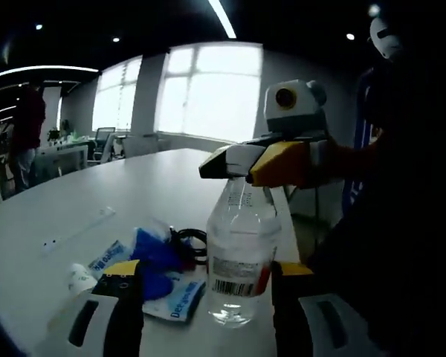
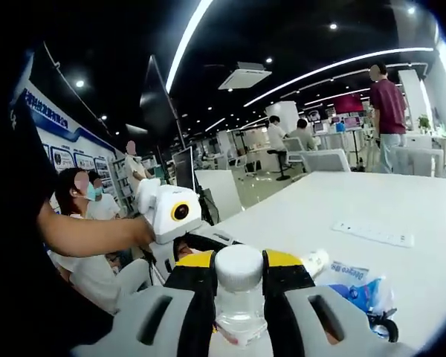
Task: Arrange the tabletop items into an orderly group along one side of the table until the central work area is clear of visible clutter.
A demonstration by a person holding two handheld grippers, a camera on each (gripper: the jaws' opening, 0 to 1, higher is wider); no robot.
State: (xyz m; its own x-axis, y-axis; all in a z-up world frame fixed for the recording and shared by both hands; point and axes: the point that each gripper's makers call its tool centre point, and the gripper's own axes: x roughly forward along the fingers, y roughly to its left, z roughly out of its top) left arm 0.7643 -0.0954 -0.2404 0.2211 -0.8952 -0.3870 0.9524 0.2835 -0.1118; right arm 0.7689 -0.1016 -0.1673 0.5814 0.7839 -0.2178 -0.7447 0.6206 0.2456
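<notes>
Bottle: upright on table, between left gripper jaws, which stand wide apart.
Right gripper: clamped on bottle's neck under cap.

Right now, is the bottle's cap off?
No, in the right gripper view the white cap sits on the bottle, between the right gripper jaws.

A barcode stood on the bottle's label, digits too small to read. The blue-and-white packet at lower centre bore blurred, unreadable lettering.
</notes>
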